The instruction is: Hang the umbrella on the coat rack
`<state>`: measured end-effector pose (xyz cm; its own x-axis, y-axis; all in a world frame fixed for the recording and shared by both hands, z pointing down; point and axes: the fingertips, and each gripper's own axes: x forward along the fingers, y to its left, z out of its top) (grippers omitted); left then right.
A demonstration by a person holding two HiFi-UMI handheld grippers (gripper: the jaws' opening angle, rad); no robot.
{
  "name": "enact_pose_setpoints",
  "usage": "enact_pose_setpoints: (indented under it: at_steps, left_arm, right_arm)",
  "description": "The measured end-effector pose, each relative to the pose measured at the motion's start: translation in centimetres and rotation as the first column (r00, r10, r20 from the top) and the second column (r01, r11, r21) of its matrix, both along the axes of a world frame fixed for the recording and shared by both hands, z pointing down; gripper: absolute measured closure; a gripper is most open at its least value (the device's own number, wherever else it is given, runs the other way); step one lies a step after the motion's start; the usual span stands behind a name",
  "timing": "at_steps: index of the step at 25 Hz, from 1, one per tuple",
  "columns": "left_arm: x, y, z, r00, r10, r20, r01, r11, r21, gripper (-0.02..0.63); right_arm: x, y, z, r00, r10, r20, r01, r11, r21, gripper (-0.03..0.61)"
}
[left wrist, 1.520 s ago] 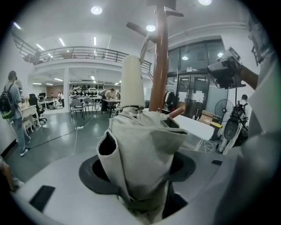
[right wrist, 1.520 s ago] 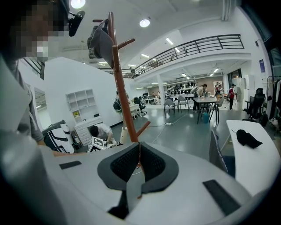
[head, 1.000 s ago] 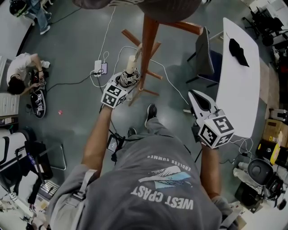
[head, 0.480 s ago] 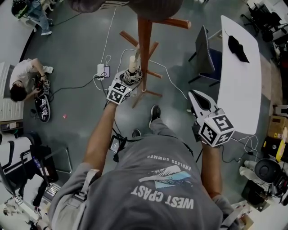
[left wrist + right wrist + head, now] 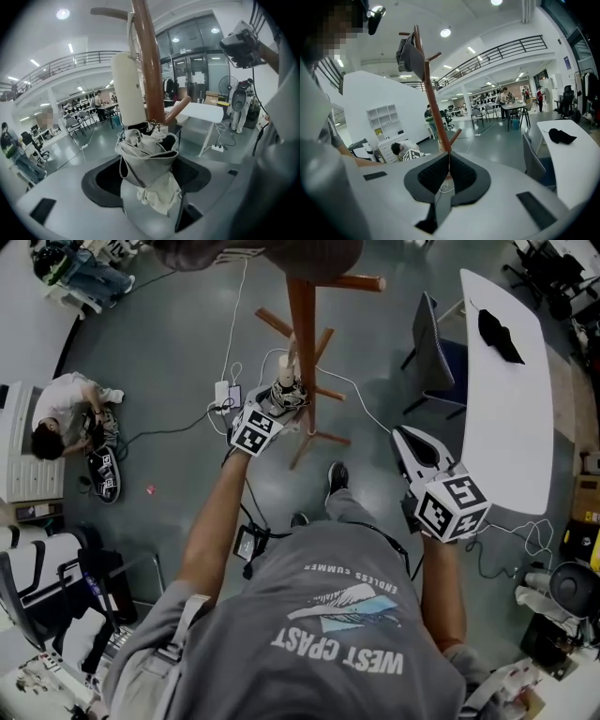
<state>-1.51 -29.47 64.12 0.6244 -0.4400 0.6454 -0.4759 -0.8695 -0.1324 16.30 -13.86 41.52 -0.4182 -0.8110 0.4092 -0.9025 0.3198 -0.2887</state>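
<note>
The brown wooden coat rack stands in front of me. A folded grey umbrella with a cream handle stands upright against the pole. A thin strap runs up from the handle toward a peg. My left gripper has just been opening. Its jaws stand wide, with the umbrella's canopy still between them and the pads off the cloth. My right gripper hangs to the right, away from the rack, shut and empty.
A dark cap hangs at the rack's top. At the right are a white table with a black item and a chair. Cables and a power strip lie by the rack's base. A person sits on the floor at the left.
The umbrella and my left gripper now sit closer to the pole, and the left gripper's cube has rolled a little. The right gripper has kept its place.
</note>
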Motion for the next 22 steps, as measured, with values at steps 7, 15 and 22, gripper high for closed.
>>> enact_pose_setpoints:
  at_steps: [7,15,22]
  left_arm:
    - [-3.0,0.7,-4.7,1.000,-0.014,-0.025,0.016,0.995,0.096,0.308]
    - [-6.4,3.5,-16.7,0.996,0.021,-0.090,0.012,0.938,0.347,0.425]
    - [-9.9,7.1,-27.6,0.972,0.017,-0.235,0.111,0.849,0.516,0.523]
  right_arm:
    - [-1.5,0.7,-0.9,1.000,-0.004,0.031,0.003,0.999,0.034,0.549]
    - [-2.9,1.2,-3.5,0.999,-0.007,0.035,0.003,0.994,0.109,0.548]
    - [-4.4,2.0,-6.3,1.000,0.001,0.016,-0.004,0.983,0.184,0.549]
